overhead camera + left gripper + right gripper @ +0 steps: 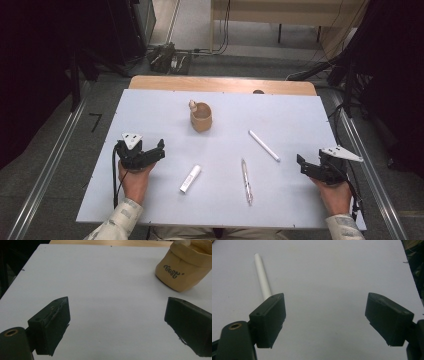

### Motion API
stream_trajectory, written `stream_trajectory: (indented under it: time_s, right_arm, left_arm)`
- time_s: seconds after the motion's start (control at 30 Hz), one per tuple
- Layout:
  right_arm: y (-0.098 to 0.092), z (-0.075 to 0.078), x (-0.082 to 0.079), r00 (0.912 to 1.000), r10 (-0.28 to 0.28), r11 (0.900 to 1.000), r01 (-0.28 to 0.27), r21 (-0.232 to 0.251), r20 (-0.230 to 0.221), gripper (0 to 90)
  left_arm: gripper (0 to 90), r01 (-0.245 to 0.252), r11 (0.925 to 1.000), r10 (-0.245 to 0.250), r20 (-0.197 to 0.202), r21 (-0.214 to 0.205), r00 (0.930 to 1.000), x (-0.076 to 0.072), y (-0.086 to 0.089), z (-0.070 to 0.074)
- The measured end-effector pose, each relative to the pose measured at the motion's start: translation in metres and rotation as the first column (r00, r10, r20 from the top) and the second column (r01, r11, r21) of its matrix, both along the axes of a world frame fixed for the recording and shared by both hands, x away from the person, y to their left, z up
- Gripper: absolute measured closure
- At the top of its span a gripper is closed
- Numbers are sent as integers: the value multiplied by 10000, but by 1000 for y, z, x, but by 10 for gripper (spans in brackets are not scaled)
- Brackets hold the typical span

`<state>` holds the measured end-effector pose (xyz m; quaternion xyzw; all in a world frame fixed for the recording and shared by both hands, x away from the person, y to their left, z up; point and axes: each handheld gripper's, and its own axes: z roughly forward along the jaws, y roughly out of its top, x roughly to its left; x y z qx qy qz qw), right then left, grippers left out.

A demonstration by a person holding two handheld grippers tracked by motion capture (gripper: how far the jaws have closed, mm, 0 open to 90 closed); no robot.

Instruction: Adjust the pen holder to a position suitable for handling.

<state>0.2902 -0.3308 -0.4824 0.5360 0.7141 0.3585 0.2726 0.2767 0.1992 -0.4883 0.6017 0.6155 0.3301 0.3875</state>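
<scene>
- The left gripper (150, 152) rests low over the near left part of the white table (150, 110), and a hand (134, 182) holds it from below.
- Its jaws stand wide apart with nothing between them (in the left gripper view there is bare white surface in the gap), so it is released and grasps nothing.
- The right gripper (306, 165) rests at the near right part of the table, held by the other hand (336, 196); its jaws are also spread wide, and nothing is between them.
- A tan fabric cup (201, 117) stands upright at the far middle of the table, well apart from both grippers. In the left gripper view the cup (183, 268) is ahead and to the right, beyond the jaws, with dark writing on its side.
- Something small and pale (192, 104) sticks up at the cup's left rim; I cannot tell what it is.
- A short white tube (190, 178) lies flat between the left gripper and the middle of the table, near the left gripper but not touching it.
- A clear pen (246, 181) lies flat in the near middle, to the right of the tube and apart from it.
- A white pen (264, 145) lies slanted farther right, between the cup and the right gripper. In the right gripper view this white pen (262, 275) runs ahead from behind the left jaw, outside the gap.
</scene>
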Motion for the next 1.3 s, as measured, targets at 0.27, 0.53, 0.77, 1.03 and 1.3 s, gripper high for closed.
stream_trajectory:
  time_s: [0.27,0.53,0.77,1.03,1.3]
  right_arm:
    - [0,0,0,10000,-20,10000,20,31,-3,154]
    - [0,0,1,10000,-41,10000,41,-10,9,154]
    - [0,-1,2,10000,-20,10000,19,-28,-46,154]
    - [0,-1,2,10000,-6,10000,6,-28,-50,154]
    - [1,-1,3,10000,35,10000,-36,-28,-23,154]
  left_arm:
    - [80,-35,9995,40,143,-301,9999,7,0,5]
    - [113,142,9998,-139,209,-144,9997,23,-11,11]
    - [132,342,9993,-341,99,-181,9994,38,-24,11]
    - [160,738,9966,-743,-114,-366,9972,53,-34,12]
    - [191,978,9937,-981,-26,-547,9952,68,-47,21]
